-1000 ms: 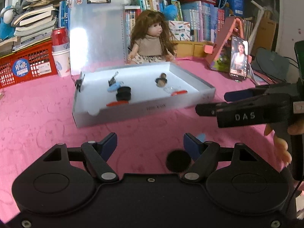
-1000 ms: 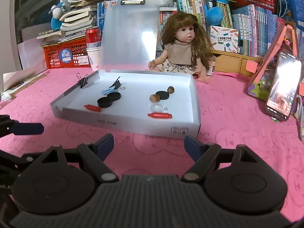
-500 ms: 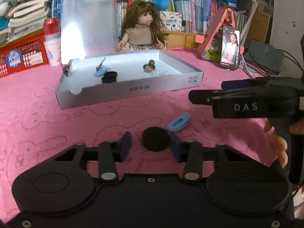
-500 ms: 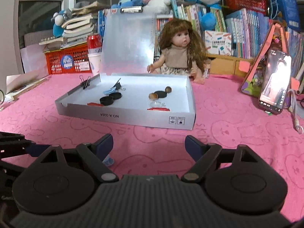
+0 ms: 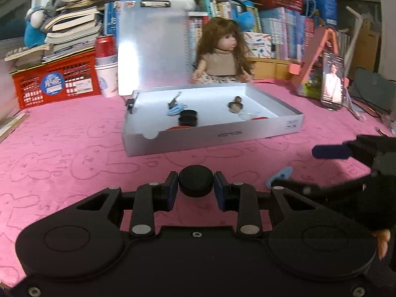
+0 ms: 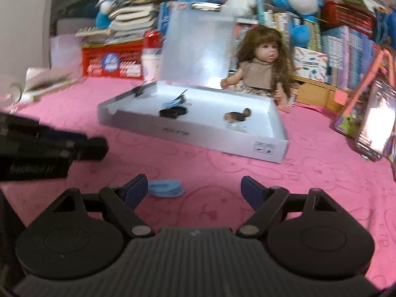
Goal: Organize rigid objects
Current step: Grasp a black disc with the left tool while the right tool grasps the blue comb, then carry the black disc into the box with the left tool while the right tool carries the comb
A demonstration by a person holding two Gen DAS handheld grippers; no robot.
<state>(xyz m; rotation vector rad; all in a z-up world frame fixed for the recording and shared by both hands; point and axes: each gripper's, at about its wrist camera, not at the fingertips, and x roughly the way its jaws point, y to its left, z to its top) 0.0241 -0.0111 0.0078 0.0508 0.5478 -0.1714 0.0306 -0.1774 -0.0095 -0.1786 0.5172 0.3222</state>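
- Left gripper (image 5: 196, 190) now squeezes the black cap (image 5: 196, 184). 0.5 s ago its jaws were still apart w/ the cap between.
- Cap is off the pink cloth (image 5: 74, 158), in front of the white box (image 5: 212, 136). Next: prob. goes in the box.
- Right gripper (image 6: 194, 190) is wide open, holds nothing. Blue clip (image 6: 165, 188) lies just by its left finger.

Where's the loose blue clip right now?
The blue clip lies on the pink tablecloth outside the white box, just ahead of the open right gripper's left fingertip.
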